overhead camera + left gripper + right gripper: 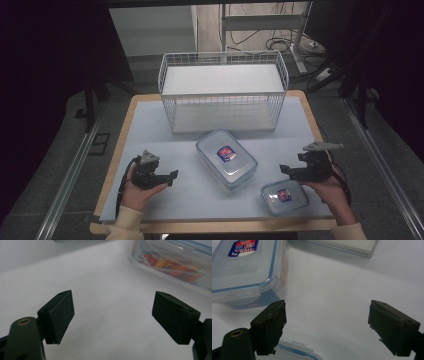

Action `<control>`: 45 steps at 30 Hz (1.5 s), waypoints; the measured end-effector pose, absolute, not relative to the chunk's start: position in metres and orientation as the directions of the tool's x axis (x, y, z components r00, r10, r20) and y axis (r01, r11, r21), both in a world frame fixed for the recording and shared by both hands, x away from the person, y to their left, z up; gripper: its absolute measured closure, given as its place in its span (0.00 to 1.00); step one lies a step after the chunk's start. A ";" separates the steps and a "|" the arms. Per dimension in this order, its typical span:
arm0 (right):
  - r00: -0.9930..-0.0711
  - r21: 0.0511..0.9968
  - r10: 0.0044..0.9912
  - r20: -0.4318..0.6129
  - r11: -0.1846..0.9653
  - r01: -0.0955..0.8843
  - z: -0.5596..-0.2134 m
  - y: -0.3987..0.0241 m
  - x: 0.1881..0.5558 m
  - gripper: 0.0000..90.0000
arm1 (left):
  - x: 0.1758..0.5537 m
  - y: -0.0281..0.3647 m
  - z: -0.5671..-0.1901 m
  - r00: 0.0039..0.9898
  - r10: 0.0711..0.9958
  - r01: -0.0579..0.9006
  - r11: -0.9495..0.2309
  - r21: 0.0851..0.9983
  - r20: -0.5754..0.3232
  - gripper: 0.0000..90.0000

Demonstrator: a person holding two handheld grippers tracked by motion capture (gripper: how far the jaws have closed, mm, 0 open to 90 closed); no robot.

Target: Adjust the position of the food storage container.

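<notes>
R gripper (327, 327): jaws wide apart, nothing btwn them.
We see the large lidded container (244, 270) upper left w/ red-blue label, a small container's lid edge (298, 351) below the left jaw, basket base (352, 246) at top; white tabletop (332, 290).

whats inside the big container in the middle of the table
Through the clear wall of the big container, the left gripper view shows orange and red pieces, maybe food. Its lid is on and carries a sticker, so from above the contents stay hidden.
</notes>
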State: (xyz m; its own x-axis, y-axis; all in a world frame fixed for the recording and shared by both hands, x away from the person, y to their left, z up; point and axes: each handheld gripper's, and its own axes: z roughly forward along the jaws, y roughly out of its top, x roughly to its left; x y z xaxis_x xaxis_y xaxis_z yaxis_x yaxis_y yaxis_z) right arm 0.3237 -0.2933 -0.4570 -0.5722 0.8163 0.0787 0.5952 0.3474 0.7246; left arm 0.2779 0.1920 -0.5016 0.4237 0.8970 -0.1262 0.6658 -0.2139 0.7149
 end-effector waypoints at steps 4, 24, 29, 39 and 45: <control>-0.585 0.723 0.807 0.084 0.355 0.593 -0.457 -0.290 0.321 0.17 | 0.276 0.189 -0.501 0.436 0.891 0.663 -0.219 0.716 -0.131 0.19; -0.579 0.712 0.806 0.128 0.331 0.619 -0.451 -0.286 0.317 0.28 | 0.271 0.193 -0.491 0.461 0.875 0.652 -0.220 0.725 -0.149 0.18; -0.612 0.711 0.781 0.129 0.357 0.606 -0.450 -0.272 0.313 0.36 | 0.270 0.195 -0.491 0.453 0.878 0.652 -0.210 0.728 -0.152 0.18; -0.766 0.724 0.640 0.060 0.500 0.474 -0.440 -0.212 0.292 0.88 | 0.271 0.199 -0.494 0.453 0.876 0.660 -0.206 0.722 -0.164 0.18; -0.834 0.700 0.551 0.027 0.585 0.409 -0.444 -0.164 0.280 1.00 | 0.270 0.199 -0.492 0.457 0.874 0.658 -0.205 0.725 -0.167 0.18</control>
State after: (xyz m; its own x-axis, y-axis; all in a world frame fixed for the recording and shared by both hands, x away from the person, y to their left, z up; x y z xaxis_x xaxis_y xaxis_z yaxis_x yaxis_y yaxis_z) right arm 0.2803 -0.1642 -0.4440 -0.8343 0.5506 0.0273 0.4090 0.5851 0.7002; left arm 0.2698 0.1994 -0.4922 0.4566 0.8738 -0.1674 0.6579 -0.2050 0.7247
